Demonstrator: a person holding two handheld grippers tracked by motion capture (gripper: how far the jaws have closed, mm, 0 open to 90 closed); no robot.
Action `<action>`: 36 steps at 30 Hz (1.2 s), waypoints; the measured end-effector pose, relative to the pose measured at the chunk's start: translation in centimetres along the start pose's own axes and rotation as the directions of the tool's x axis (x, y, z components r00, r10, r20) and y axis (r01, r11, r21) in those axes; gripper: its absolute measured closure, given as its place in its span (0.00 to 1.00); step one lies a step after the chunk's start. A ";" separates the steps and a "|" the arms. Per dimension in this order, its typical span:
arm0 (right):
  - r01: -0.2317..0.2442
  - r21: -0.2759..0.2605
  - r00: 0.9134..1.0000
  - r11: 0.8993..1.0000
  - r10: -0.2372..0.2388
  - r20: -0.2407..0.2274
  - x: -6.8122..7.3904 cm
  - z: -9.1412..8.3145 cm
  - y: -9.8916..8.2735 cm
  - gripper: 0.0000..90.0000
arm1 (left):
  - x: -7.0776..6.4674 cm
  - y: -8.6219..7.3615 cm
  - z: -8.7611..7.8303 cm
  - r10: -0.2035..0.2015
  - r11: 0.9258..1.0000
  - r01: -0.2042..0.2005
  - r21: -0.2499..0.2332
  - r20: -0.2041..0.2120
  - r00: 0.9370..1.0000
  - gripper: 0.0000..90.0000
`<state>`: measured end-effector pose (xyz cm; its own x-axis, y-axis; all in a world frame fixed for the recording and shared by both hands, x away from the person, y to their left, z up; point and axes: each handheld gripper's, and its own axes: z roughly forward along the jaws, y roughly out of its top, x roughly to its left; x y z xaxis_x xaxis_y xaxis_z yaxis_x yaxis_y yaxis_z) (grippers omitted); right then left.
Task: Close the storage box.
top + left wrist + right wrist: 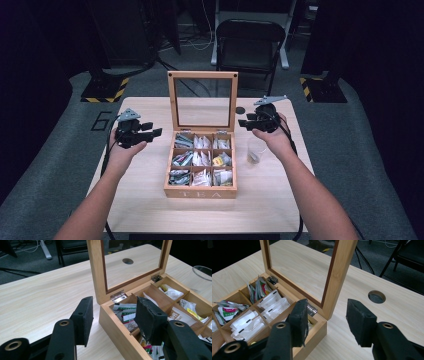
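Observation:
A wooden tea box [200, 192] stands in the middle of the table, its glass lid [202, 75] propped upright. Its compartments hold several tea bags [194, 159]. My left gripper [152, 129] hovers just left of the box, pointing at it. In the left gripper view that gripper [113, 312] is open with nothing between its pads, and the box's near corner [117, 332] lies beyond them. My right gripper [243, 120] hangs by the lid's right edge. In the right gripper view it [327, 315] is open and empty, with the lid's frame [337, 277] just ahead.
A clear plastic cup [256, 150] stands right of the box, under my right wrist; its rim [202, 271] is at the far right in the left gripper view. A round hole [240, 110] [376, 296] is cut in the tabletop behind the lid. A folding chair [250, 42] stands beyond the table.

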<state>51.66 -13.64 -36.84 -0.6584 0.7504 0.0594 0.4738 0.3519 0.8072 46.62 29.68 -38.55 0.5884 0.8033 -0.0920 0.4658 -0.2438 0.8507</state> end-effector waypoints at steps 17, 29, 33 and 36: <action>-0.012 0.001 1.000 1.000 0.012 -0.013 -0.6 1.6 0.7 0.43 | 0.0 -0.1 0.5 -0.005 1.000 0.005 0.019 0.009 1.000 0.48; -0.014 0.007 1.000 1.000 0.014 -0.004 -1.1 2.8 1.2 0.43 | 0.1 -0.1 0.4 -0.013 1.000 0.013 0.023 0.007 1.000 0.47; -0.010 0.010 1.000 1.000 0.010 -0.004 -1.3 3.6 1.3 0.44 | 0.1 -0.1 0.4 -0.009 1.000 0.009 0.019 0.009 1.000 0.47; -0.015 0.017 1.000 1.000 0.015 -0.003 -1.4 4.0 1.4 0.44 | 0.1 -0.1 0.4 -0.008 1.000 0.008 0.021 0.012 1.000 0.47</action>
<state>55.52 -11.95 -38.14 -0.6532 0.7536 0.0735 0.4934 0.3501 0.7963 46.88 29.55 -38.87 0.5923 0.7988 -0.1051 0.4841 -0.2486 0.8389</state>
